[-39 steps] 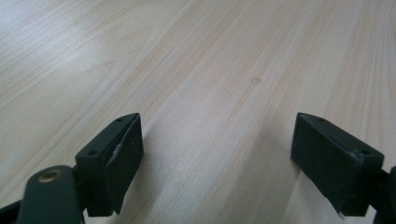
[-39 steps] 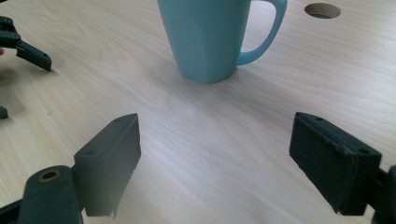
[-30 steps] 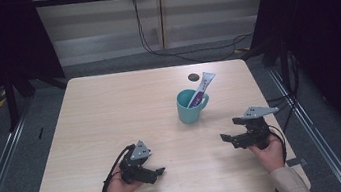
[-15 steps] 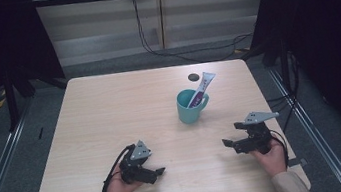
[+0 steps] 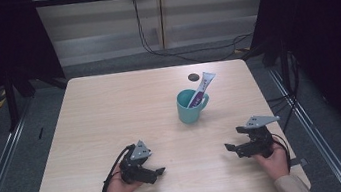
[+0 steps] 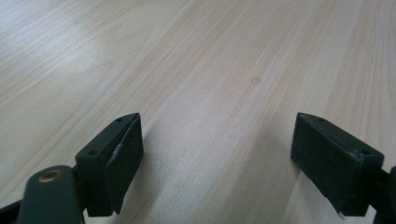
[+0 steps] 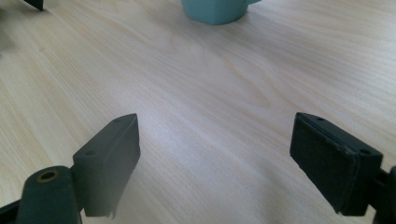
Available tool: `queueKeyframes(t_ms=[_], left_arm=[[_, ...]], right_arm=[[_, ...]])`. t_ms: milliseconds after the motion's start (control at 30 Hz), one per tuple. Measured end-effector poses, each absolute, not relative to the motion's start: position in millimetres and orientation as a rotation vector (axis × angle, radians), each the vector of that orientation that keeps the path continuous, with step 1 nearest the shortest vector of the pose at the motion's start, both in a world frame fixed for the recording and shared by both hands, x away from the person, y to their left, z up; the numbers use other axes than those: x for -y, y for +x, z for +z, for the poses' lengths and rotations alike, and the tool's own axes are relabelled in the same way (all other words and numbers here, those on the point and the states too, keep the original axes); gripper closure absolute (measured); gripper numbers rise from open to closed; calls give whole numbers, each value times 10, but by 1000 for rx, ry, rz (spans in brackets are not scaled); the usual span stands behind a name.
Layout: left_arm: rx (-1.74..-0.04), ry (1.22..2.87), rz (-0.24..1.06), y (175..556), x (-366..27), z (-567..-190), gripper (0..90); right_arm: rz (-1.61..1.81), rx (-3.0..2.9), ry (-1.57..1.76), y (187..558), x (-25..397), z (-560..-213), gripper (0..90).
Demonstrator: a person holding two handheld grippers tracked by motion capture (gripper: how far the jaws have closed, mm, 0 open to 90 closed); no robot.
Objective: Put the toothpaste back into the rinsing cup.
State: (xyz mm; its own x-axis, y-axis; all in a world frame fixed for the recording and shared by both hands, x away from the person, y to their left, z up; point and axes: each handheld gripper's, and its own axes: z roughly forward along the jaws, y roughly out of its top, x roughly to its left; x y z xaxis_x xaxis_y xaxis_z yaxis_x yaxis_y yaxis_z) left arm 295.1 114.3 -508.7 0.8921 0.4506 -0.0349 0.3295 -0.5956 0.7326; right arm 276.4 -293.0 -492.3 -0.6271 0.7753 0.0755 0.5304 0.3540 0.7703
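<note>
A teal mug (image 5: 189, 107) stands upright right of the table's middle, and a white and purple tube (image 5: 202, 88) leans out of it toward the far right. The mug's base (image 7: 215, 10) shows at the top of the right gripper view. My left gripper (image 5: 158, 171) rests low near the front edge, left of centre, open with only bare wood between its jaws (image 6: 217, 154). My right gripper (image 5: 230, 146) sits at the front right, pointing left, open and holding nothing (image 7: 215, 158).
The light wooden table (image 5: 110, 109) has a small dark round hole (image 5: 193, 77) near its far edge behind the mug. Black frame posts and cables stand beyond the table on both sides. A dark corner (image 7: 35, 3) shows at the top left of the right gripper view.
My right gripper has come down and back toward the front edge of the table. The left gripper, the mug and the tube have stayed where they were.
</note>
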Motion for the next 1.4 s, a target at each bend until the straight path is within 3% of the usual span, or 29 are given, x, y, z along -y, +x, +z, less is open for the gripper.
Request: queueKeyframes(t_ms=[1400], left_arm=[[-559,2258,198,2949,-1144,-5087,169]], right_arm=[[1054,-2378,1125,2640,2960,-5107,150]])
